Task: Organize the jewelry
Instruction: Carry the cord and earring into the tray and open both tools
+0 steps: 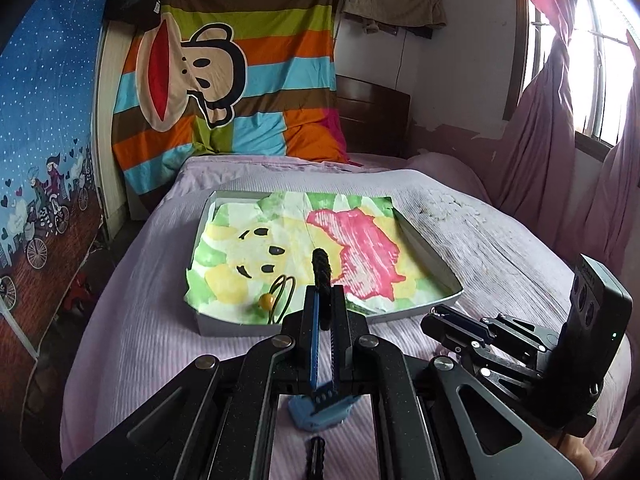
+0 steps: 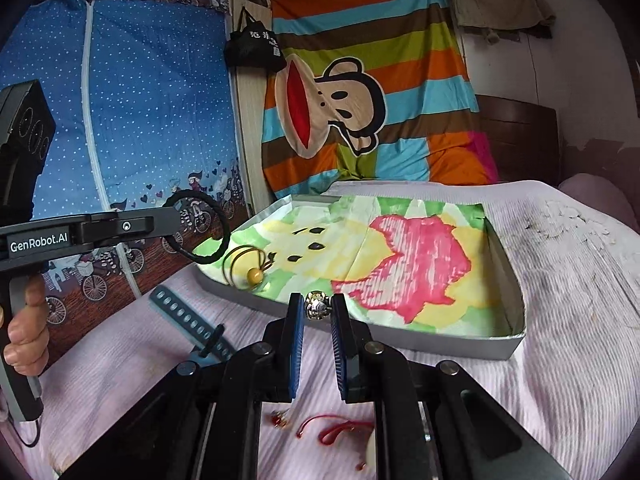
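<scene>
A grey tray [image 1: 430, 256] [image 2: 504, 248], lined with a painted paper, lies on the bed. A thin gold hoop with a yellow bead [image 1: 267, 301] [image 2: 254, 276] lies in its near left corner. My left gripper [image 1: 325, 300] is shut on a black braided ring [image 1: 321, 268] and holds it above the tray's near edge; the ring [image 2: 198, 226] shows edge-free in the right wrist view. My right gripper [image 2: 317, 308] is shut on a small silver charm [image 2: 317, 305] just before the tray's near wall. It also shows in the left wrist view [image 1: 444, 316].
A blue watch strap [image 2: 188, 318] [image 1: 320, 408] lies on the pink bedspread left of my right gripper. Red cord pieces [image 2: 332, 430] and a small pale item lie under it. A striped monkey blanket [image 1: 224, 80] hangs behind the bed; a window [image 1: 592, 60] is at right.
</scene>
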`<state>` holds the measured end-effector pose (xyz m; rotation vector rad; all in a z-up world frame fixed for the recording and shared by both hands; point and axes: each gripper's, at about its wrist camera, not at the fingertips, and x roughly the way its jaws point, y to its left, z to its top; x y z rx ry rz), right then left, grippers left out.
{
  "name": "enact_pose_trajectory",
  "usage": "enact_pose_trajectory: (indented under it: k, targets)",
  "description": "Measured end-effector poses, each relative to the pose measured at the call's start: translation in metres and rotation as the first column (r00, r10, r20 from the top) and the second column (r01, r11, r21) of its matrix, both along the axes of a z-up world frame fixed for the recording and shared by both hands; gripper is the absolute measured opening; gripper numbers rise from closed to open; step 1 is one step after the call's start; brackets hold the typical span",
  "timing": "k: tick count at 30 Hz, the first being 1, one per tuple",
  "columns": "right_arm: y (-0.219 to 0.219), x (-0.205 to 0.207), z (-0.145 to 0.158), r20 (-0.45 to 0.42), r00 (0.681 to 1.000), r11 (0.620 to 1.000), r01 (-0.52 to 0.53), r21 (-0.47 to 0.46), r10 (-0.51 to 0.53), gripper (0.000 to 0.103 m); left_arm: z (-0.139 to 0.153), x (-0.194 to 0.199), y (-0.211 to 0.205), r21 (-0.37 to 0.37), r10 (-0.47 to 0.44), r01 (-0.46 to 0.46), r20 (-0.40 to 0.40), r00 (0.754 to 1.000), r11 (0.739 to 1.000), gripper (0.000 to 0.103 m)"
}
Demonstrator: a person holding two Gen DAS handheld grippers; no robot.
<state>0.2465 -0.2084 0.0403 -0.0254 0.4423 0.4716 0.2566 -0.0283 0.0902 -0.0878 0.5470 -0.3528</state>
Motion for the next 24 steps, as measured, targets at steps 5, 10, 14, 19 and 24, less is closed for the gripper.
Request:
enact_pose_trajectory:
  k: [5, 10, 14, 19, 24]
  targets:
    - [-0.013, 0.03, 0.001, -0.002, 0.999, 0.998, 0.051, 0.022, -0.051, 0.013, -0.002, 0.038, -0.013, -0.005, -0.02, 0.02, -0.016, 1.0, 1.0, 0.003]
    - [-0.022, 0.051, -0.011, -0.026, 0.996, 0.996, 0.083, 0.021, -0.083, 0.013, -0.019, 0.074, -0.029, 0.026, -0.05, 0.052, -0.071, 0.996, 0.998, 0.003]
    - [-0.028, 0.062, -0.022, -0.079, 0.992, 0.994, 0.102, 0.037, -0.098, 0.013, -0.039, 0.093, -0.038, 0.055, -0.064, 0.071, -0.119, 0.991, 0.996, 0.003]
    - [-0.029, 0.067, -0.024, -0.115, 0.987, 0.993, 0.116, 0.016, -0.113, 0.013, -0.057, 0.104, -0.042, 0.064, -0.07, 0.082, -0.168, 0.983, 0.995, 0.003]
    - [-0.023, 0.073, -0.028, -0.147, 0.98, 0.991, 0.126, -0.052, -0.132, 0.013, -0.068, 0.111, -0.047, 0.092, -0.068, 0.09, -0.222, 0.973, 0.992, 0.003]
